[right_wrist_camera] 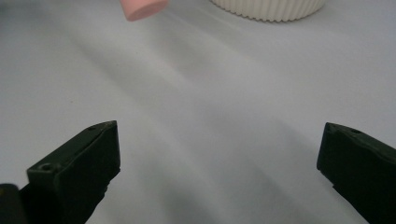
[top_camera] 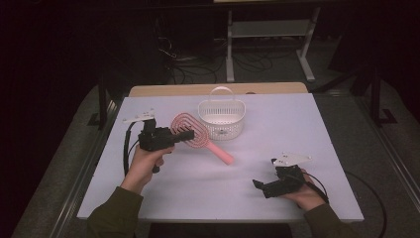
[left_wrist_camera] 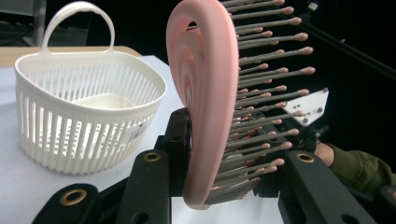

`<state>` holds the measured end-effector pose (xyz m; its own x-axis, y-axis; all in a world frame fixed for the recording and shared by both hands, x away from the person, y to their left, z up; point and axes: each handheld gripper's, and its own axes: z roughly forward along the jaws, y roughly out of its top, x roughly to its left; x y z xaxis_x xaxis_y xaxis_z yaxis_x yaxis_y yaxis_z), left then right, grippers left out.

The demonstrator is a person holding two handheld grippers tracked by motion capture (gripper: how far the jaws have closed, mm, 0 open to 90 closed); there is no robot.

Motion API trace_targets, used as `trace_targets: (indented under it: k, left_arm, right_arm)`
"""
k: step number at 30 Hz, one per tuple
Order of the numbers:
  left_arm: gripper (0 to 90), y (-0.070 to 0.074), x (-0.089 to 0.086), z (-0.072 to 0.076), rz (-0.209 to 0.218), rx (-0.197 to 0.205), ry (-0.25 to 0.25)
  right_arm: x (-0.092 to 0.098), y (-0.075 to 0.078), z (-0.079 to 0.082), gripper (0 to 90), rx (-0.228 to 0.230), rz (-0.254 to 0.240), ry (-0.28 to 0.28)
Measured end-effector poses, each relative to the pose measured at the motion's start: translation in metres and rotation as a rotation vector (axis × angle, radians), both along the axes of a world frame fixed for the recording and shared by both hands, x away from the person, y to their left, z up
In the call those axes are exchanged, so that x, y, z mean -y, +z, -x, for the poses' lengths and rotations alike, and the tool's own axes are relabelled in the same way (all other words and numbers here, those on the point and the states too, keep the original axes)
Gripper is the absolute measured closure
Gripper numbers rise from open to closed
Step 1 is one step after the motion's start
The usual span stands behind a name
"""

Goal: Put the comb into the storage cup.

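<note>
A pink hairbrush (top_camera: 205,141) with a looped head and long bristles is clamped at its head by my left gripper (top_camera: 185,134), left of the table's middle. Its handle slopes down to the right toward the tabletop. In the left gripper view the brush head (left_wrist_camera: 205,93) stands on edge between the two jaws of the left gripper (left_wrist_camera: 224,163), bristles to the right. A white slotted basket (top_camera: 221,119) with a hoop handle stands just behind the brush. My right gripper (top_camera: 260,187) rests open at the front right, and between its jaws (right_wrist_camera: 219,154) lies bare table.
The white table (top_camera: 297,124) has free room at the right and front. The basket (left_wrist_camera: 84,116) is close to the brush head on its left. The brush handle tip (right_wrist_camera: 142,7) and basket base (right_wrist_camera: 271,9) lie ahead of the right gripper. Cables and a metal frame stand beyond the table.
</note>
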<state>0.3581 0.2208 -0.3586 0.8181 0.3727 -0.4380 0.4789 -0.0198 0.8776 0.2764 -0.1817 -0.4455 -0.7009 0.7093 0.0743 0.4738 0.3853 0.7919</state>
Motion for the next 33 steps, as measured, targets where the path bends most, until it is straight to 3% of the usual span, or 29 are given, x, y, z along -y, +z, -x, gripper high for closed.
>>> trace_targets:
  k: [10,18,33]
  left_arm:
    - [65.6,0.010,-0.003,-0.002,0.009,0.018,0.013]
    - [65.6,0.023,-0.003,-0.010,0.007,0.041,0.023]
    - [65.6,0.035,0.002,-0.027,0.016,0.048,0.025]
  right_arm:
    - [0.000,0.000,0.000,0.0,0.002,0.003,-0.008]
    - [-0.001,0.001,0.000,0.0,0.008,0.008,-0.009]
    - [0.001,0.000,-0.001,0.0,0.004,0.007,-0.012]
